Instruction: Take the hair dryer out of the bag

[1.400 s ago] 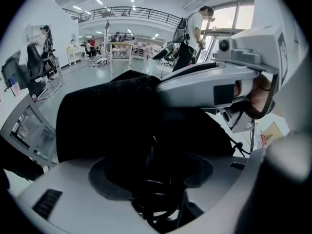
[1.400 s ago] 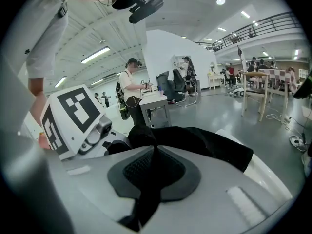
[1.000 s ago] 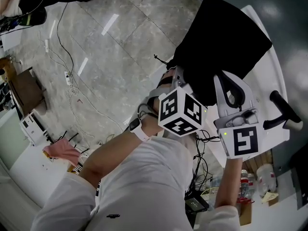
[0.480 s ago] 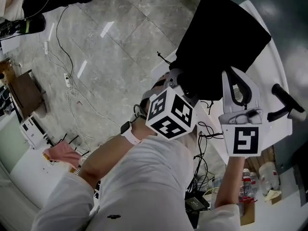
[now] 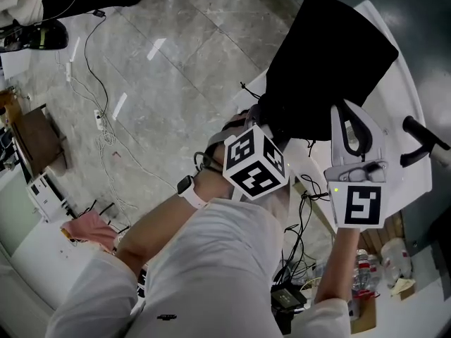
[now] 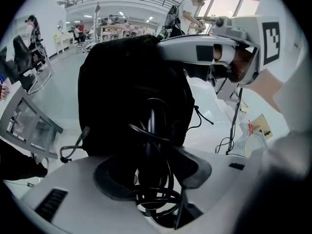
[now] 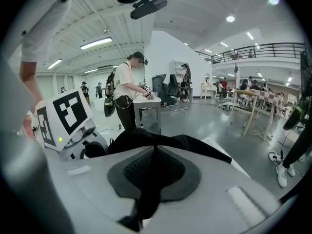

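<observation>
**Hair dryer gripped at the mouth of the bag**

Hair dryer, black with its cord looped round the handle, stood between the pads of the left tongs. Its far end was lost against the black bag just beyond them. Those jaws had just been closing and pressed on handle and cord from both sides. The right tongs, beside the left pair, were pressed together on a fold of the bag's edge.

Loose cord loops and a drawstring crowded round the left jaws. Beyond the right tongs a black bar-shaped thing showed near the edge of the white table that bore the bag. Under the left tongs lay a grey stone floor strewn with cables and a power strip. Around stood a bright hall with desks, chairs and a railed gallery.

The left tongs pointed steeply down at the bag, on a white-sleeved arm with a watch at the wrist. The right pair slanted more gently.
</observation>
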A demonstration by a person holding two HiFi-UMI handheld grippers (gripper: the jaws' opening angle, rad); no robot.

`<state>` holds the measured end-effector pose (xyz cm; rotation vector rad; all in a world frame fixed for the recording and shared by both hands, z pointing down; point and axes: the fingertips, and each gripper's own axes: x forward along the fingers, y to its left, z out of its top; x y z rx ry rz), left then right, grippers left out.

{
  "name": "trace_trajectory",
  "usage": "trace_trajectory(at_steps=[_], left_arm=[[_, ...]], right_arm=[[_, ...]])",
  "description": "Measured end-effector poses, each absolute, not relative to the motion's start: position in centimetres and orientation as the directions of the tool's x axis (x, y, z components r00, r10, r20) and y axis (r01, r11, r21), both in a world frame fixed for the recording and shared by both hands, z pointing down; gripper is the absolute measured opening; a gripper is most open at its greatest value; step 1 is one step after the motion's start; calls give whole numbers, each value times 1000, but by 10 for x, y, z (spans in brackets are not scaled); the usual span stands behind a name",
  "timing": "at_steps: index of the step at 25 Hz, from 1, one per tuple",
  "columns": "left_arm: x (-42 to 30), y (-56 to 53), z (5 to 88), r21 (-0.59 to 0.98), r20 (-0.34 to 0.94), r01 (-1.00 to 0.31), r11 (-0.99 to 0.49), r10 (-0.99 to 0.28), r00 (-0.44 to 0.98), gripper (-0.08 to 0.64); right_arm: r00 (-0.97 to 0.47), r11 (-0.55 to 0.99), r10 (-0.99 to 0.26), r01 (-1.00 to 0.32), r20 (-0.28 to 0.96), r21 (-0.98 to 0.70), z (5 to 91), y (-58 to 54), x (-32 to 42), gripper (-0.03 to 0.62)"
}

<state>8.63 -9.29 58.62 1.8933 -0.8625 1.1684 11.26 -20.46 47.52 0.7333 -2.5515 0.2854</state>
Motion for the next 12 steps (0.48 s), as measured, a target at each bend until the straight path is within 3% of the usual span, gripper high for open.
trace_trajectory(at_steps=[12], left_arm=[[83, -64, 553, 359, 844, -828, -430, -229, 485, 201]], right_arm=[[-716, 810, -498, -585, 490, -31, 464, -182, 123, 28]])
